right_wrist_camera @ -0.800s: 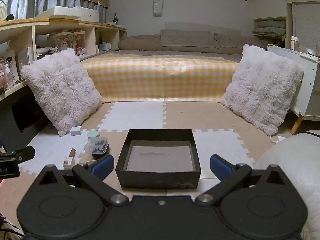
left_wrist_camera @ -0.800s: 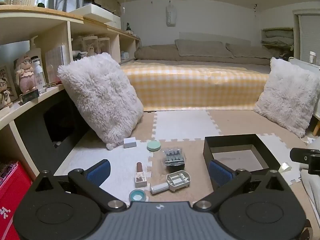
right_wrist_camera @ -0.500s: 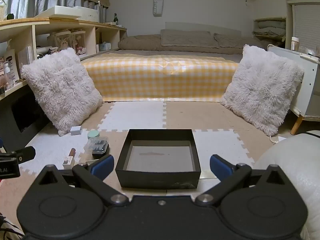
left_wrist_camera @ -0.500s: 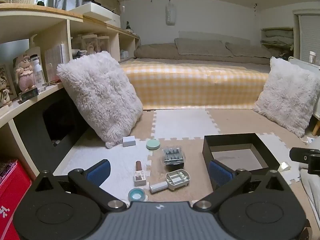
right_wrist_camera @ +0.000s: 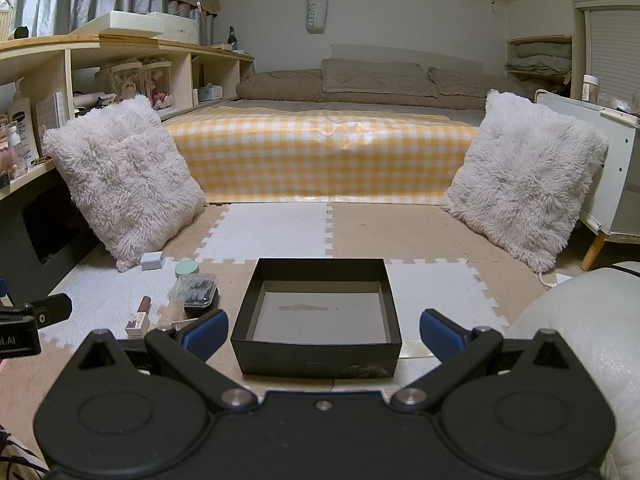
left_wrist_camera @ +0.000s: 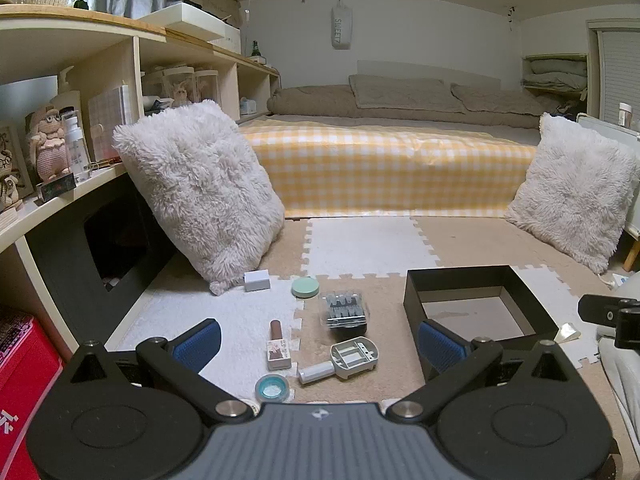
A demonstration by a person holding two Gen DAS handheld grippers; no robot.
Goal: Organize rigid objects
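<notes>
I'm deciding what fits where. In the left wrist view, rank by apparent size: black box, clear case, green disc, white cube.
1. black box
2. clear case
3. green disc and white cube: they look alike, so unranked; both lie farther from the camera.

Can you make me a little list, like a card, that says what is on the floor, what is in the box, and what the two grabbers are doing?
box: black box, open, nothing inside
small things: white block, green round lid, clear case, brown tube, white tool, blue tape roll
where: all on the foam mat, left of the box
left gripper: jaws open, holding nothing
right gripper: jaws open, holding nothing
</notes>
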